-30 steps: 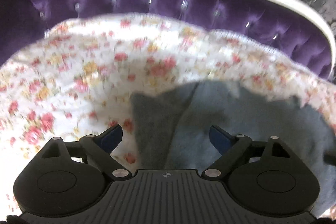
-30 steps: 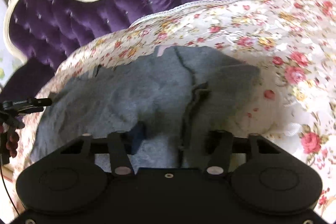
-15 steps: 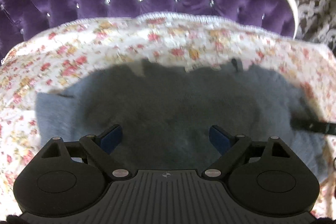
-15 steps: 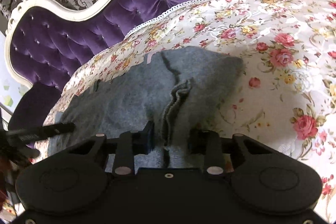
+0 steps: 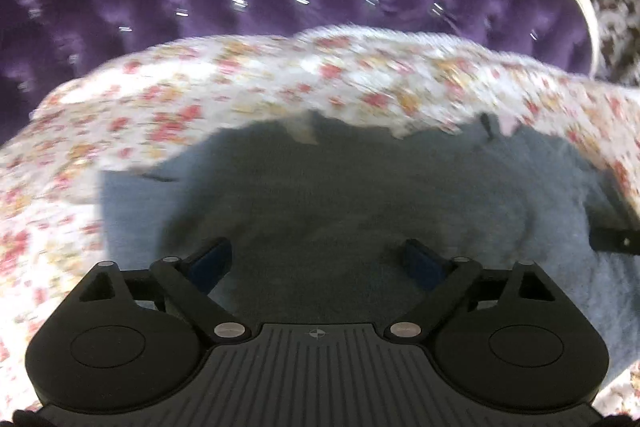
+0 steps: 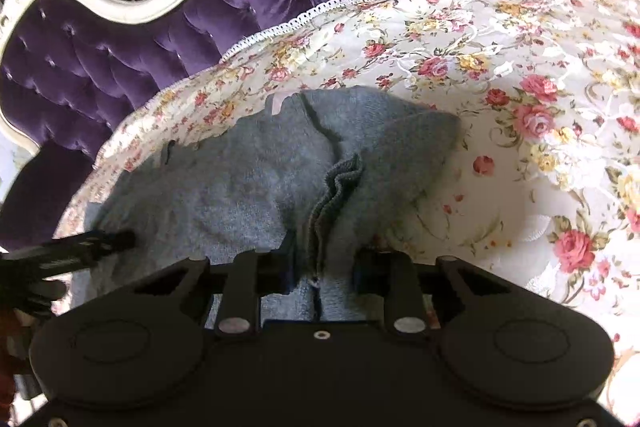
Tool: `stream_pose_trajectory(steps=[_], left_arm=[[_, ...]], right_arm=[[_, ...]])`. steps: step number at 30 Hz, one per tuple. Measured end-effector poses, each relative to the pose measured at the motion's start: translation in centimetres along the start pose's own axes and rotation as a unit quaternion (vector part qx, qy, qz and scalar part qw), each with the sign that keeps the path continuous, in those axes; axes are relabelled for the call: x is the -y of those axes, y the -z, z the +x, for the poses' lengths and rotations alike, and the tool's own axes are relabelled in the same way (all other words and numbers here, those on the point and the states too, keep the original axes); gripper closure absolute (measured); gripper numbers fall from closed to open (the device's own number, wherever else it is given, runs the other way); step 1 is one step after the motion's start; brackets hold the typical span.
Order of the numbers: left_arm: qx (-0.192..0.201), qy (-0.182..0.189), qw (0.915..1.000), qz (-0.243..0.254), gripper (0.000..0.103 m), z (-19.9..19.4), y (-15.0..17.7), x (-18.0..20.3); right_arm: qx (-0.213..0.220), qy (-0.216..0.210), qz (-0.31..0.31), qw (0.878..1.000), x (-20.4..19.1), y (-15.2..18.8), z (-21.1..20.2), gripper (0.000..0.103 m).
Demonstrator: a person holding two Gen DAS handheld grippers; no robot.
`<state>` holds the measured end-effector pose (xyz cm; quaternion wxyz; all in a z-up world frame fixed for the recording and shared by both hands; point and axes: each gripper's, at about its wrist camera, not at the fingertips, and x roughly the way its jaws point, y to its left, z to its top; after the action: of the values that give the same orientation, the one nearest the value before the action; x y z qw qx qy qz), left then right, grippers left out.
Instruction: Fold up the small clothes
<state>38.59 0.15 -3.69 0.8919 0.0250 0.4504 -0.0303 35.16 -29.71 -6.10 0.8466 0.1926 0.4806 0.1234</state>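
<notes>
Left wrist view first: our left gripper hovers with its jaws spread wide and nothing between them, over the soft grey knitted garment, which lies on the floral bedspread below the purple tufted headboard at twelve o'clock. At three o'clock the other tool's black tip pokes in.

Right wrist view: our right gripper has its jaws narrowed around a ribbed ridge of the garment — whether it truly pinches, we cannot tell. To fold cleanly, we judge we should pin the fabric flat at nine o'clock and carry that ridge across evenly.
</notes>
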Motion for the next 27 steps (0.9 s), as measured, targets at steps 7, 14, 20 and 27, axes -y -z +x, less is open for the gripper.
stream_pose_trajectory(steps=[7, 14, 20, 27], left_arm=[[0.007, -0.030, 0.9988, -0.039, 0.011, -2.9, 4.2, -6.4], [0.005, -0.028, 0.9963, -0.081, 0.011, -4.1, 7.6, -11.6], [0.000, 0.004, 0.9938, -0.111, 0.009, -3.7, 9.3, -13.9], [-0.006, 0.034, 0.9905, -0.133, 0.009, -4.2, 10.8, -15.6]], right_arm=[[-0.006, 0.057, -0.029, 0.998, -3.4, -0.9, -0.5, 0.075], [0.006, 0.055, -0.075, 0.996, -10.2, -2.8, -1.5, 0.075], [-0.008, 0.021, -0.140, 0.990, -19.1, -2.6, 0.9, 0.076], [-0.044, 0.013, -0.210, 0.977, -28.1, 0.0, 7.2, 0.077]])
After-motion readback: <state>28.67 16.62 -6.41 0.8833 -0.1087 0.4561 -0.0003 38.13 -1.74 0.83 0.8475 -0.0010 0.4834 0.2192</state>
